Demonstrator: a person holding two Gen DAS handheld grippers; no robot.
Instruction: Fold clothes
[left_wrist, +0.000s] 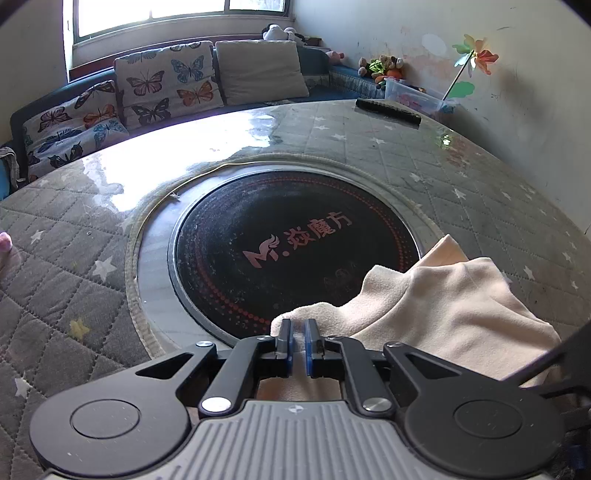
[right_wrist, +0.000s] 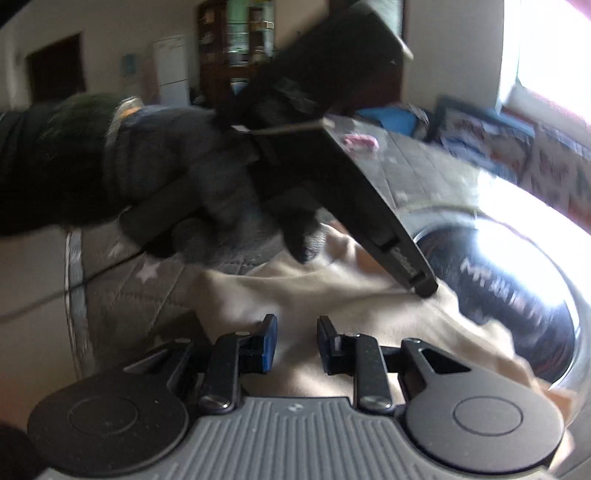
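A cream cloth (left_wrist: 443, 306) lies crumpled on the round table, partly over the black hob plate (left_wrist: 295, 240). In the left wrist view my left gripper (left_wrist: 297, 338) is shut on the cloth's near left edge, which bunches up at its blue pads. The right wrist view shows the same left gripper (right_wrist: 424, 286), held by a gloved hand (right_wrist: 177, 177), with its tip pinching the cloth (right_wrist: 332, 295). My right gripper (right_wrist: 295, 343) hovers just over the cloth with its pads apart and nothing pressed between them. This view is blurred.
A grey quilted cover with stars (left_wrist: 74, 258) lies over the table around the hob. A black remote (left_wrist: 388, 110) lies at the far edge. Beyond it stand a sofa with butterfly cushions (left_wrist: 166, 85) and a plastic box (left_wrist: 413, 96). A small pink thing (right_wrist: 360, 140) lies on the table.
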